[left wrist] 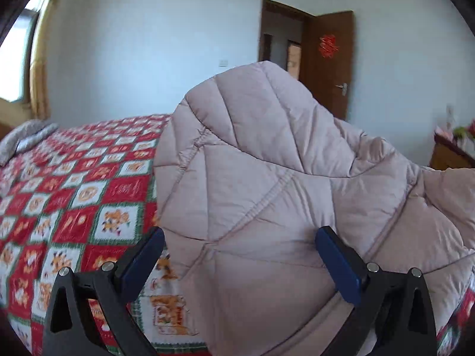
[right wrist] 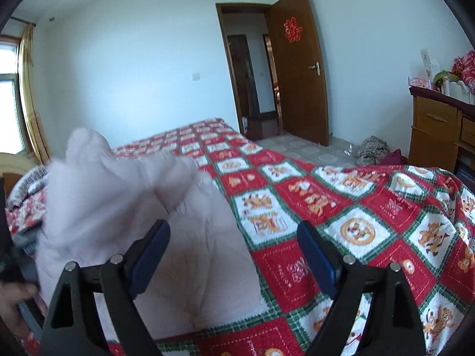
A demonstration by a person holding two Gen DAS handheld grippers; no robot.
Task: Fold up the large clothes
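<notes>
A large pale pink quilted jacket point(left wrist: 267, 184) lies bunched on a bed with a red, white and green patchwork quilt point(left wrist: 74, 195). In the left wrist view it rises in a padded mound right in front of my left gripper point(left wrist: 240, 237), whose blue pads stand wide apart with the fabric between and beyond them, not pinched. In the right wrist view the jacket point(right wrist: 142, 207) lies left of centre, blurred at its top. My right gripper point(right wrist: 234, 231) is open and empty above the jacket's right edge and the quilt point(right wrist: 371, 222).
A grey blanket point(left wrist: 26, 139) lies at the bed's far left. A brown door point(right wrist: 299, 68) stands open at the back. A wooden dresser point(right wrist: 439, 130) with items on top is at right. Dark clothes point(right wrist: 374, 148) lie on the tiled floor.
</notes>
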